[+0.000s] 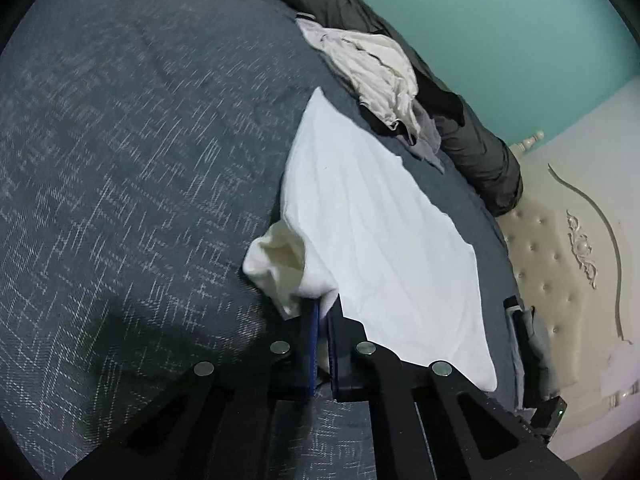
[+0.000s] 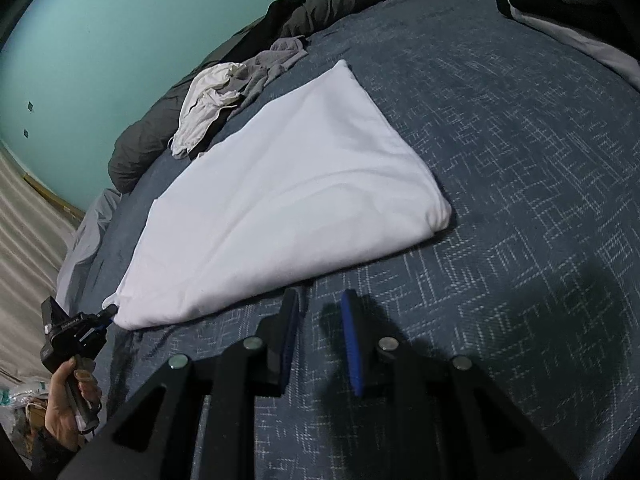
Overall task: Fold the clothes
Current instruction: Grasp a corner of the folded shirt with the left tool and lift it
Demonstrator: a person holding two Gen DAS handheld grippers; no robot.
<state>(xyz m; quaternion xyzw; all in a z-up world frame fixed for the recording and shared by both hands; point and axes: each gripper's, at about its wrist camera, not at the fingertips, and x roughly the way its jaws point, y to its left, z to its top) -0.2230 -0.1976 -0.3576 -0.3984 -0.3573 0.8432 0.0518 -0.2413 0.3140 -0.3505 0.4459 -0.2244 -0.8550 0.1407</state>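
Observation:
A white garment (image 1: 376,216) lies folded flat on the dark blue bedspread (image 1: 120,160). My left gripper (image 1: 323,304) is shut on its near corner, and the cloth bunches up beside the blue pads. In the right wrist view the same white garment (image 2: 288,188) spreads across the bed, with the left gripper (image 2: 109,312) pinching its lower left corner, held by a hand (image 2: 66,404). My right gripper (image 2: 320,304) hovers open just in front of the garment's near edge, with nothing between its fingers.
A crumpled pile of white and grey clothes (image 2: 224,96) lies behind the garment, next to a dark rolled duvet (image 2: 160,132). A teal wall (image 2: 120,32) lies beyond. A cream tufted headboard (image 1: 560,260) borders the bed. Grey bedding (image 2: 580,24) lies at the far right.

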